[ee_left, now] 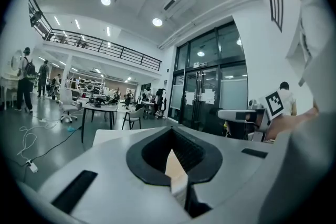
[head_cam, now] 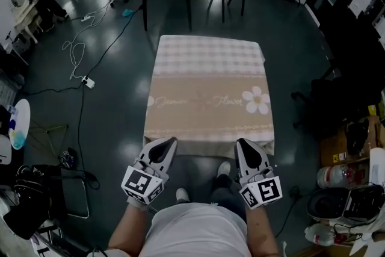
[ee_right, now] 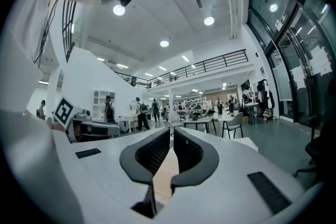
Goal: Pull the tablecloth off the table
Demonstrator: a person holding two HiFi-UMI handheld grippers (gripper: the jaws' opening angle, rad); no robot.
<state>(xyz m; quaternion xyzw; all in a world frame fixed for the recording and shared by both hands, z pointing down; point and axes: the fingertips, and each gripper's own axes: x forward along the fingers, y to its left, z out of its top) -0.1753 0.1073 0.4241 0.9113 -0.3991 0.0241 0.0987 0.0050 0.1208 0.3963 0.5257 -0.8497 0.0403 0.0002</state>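
Left claw (head_cam: 170, 141) pinching tablecloth (head_cam: 207, 99) near edge | right claw (head_cam: 240, 143) pinching same edge | cloth spread flat

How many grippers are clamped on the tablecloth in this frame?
2. The left gripper pinches the near edge of the tablecloth by its left corner. The right gripper pinches the same edge by the right corner. Neither is hidden.

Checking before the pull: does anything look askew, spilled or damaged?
Nothing stands out: the tablecloth lies flat and square, with the left claw and right claw shut on its near edge. Only loose cables trail over the floor at left.
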